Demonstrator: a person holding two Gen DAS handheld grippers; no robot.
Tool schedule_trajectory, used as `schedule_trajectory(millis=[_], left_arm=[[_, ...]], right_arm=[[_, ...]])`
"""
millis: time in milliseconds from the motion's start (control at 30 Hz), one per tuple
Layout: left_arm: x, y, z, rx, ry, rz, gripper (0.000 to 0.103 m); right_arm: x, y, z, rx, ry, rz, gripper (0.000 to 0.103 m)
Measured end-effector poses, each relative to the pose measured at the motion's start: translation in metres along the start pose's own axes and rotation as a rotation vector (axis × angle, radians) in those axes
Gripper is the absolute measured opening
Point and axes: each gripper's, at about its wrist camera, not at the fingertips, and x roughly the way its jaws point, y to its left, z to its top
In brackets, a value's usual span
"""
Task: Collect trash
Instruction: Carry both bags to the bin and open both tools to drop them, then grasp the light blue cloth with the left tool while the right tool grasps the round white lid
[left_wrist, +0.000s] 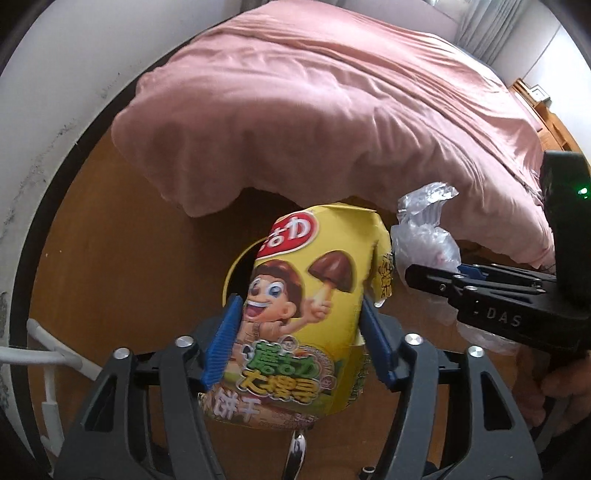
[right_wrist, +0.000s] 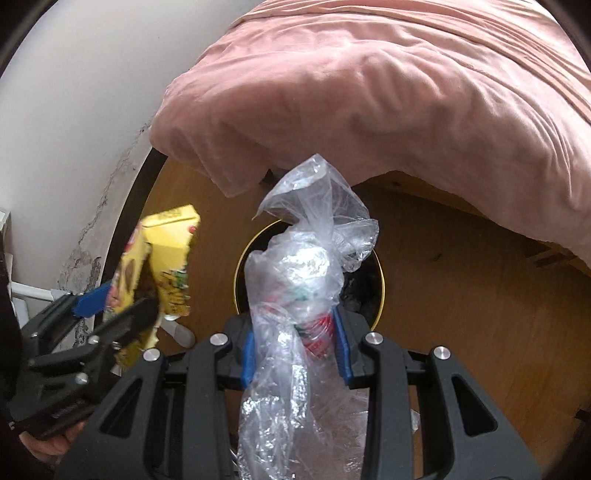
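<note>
Wooden bedroom floor (right_wrist: 443, 295) beneath a pink-quilted bed (right_wrist: 369, 92): the left gripper (left_wrist: 299, 332) clamps a yellow cardboard snack box (left_wrist: 306, 295), the right gripper (right_wrist: 295, 350) a crumpled clear plastic bag (right_wrist: 299, 288), both over the gold-rimmed black bin (right_wrist: 380, 288). Next, probably, releasing them inside.

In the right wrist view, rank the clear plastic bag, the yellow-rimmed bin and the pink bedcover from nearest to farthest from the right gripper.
1. clear plastic bag: between the right gripper fingers, sticking out past them.
2. yellow-rimmed bin: on the floor just beyond the fingertips, mostly hidden behind the bag.
3. pink bedcover: farthest, draped over the bed across the top of the view.
</note>
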Motion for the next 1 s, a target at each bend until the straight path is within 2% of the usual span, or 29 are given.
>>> schedule_trajectory(millis=[33, 67, 233, 400, 433, 500, 533, 567, 800, 1000], left_arm=[[0.002, 0.001, 0.001, -0.004, 0.002, 0.003, 0.075], [0.004, 0.002, 0.001, -0.008, -0.002, 0.006, 0.077], [0.004, 0.002, 0.002, -0.010, -0.003, -0.003, 0.078], [-0.012, 0.007, 0.000, -0.017, -0.029, 0.005, 0.080], [-0.017, 0.008, -0.001, -0.015, -0.038, 0.009, 0.081], [-0.026, 0.009, -0.002, -0.012, -0.054, 0.019, 0.081], [-0.032, 0.010, -0.002, -0.012, -0.065, 0.024, 0.082], [-0.038, 0.012, -0.003, -0.014, -0.076, 0.026, 0.083], [-0.080, 0.025, -0.009, -0.043, -0.142, 0.059, 0.088], [-0.131, 0.035, -0.017, -0.054, -0.192, 0.129, 0.091]], right_arm=[[0.001, -0.001, 0.000, 0.002, 0.000, 0.000, 0.034], [0.001, -0.001, 0.001, 0.003, 0.001, 0.001, 0.034], [0.003, 0.001, 0.000, -0.003, 0.013, 0.006, 0.034], [0.006, 0.008, 0.001, -0.028, 0.017, 0.017, 0.034], [0.006, 0.010, 0.002, -0.031, 0.016, 0.017, 0.037], [0.005, 0.013, 0.003, -0.035, 0.013, 0.019, 0.050], [0.002, 0.015, 0.003, -0.037, 0.000, 0.020, 0.063], [0.000, 0.016, 0.002, -0.039, -0.011, 0.016, 0.070], [-0.014, 0.033, 0.002, -0.068, -0.037, 0.020, 0.072], [-0.042, 0.067, 0.000, -0.159, -0.084, 0.005, 0.077]])
